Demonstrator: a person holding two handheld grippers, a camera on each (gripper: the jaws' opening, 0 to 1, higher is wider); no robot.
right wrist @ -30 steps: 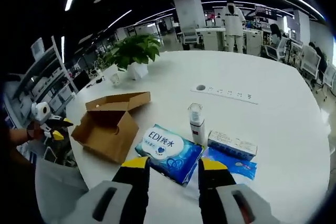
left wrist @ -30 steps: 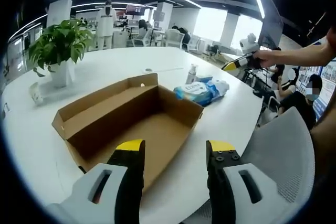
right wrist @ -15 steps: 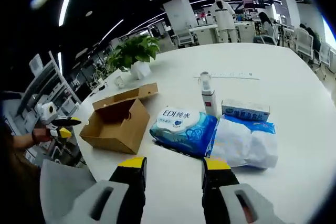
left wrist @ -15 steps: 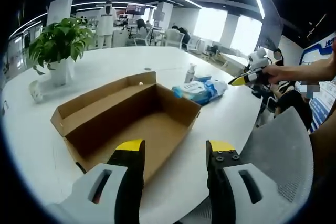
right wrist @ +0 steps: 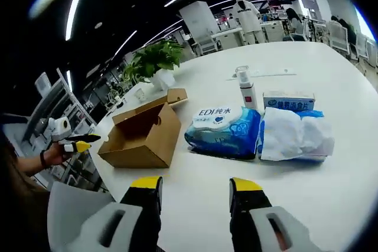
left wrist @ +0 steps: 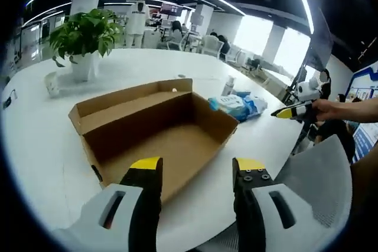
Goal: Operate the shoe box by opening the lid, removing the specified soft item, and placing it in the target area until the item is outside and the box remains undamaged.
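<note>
Cardboard box [left wrist: 155, 140]: open, lid flap folded back flat behind it, interior bare brown card; stands on the white table [left wrist: 35, 146] near its edge. In the right gripper view the same box [right wrist: 144, 137] sits left of the other goods, apart from them.

Blue wipes pack [right wrist: 224, 131]: soft pack with white label, lying flat on the table outside the box, just right of it. In the left gripper view it lies beyond the box's far right corner [left wrist: 236, 105].

White soft bundle on blue wrapping [right wrist: 295, 137]: touching the right side of the wipes pack.

Small carton [right wrist: 288, 100]: lying behind the bundle.

Pump bottle [right wrist: 245, 90]: upright, behind the wipes pack.

Potted plant [left wrist: 85, 39]: white pot, far side of the table, well apart from the box.

Left tool [left wrist: 192, 172]: jaws apart, holding nothing, hovering over the near rim of the box.

Right tool [right wrist: 192, 190]: jaws apart, holding nothing, above bare table in front of the wipes pack.

Grey chair back [left wrist: 322, 175]: beside the table edge.
</note>
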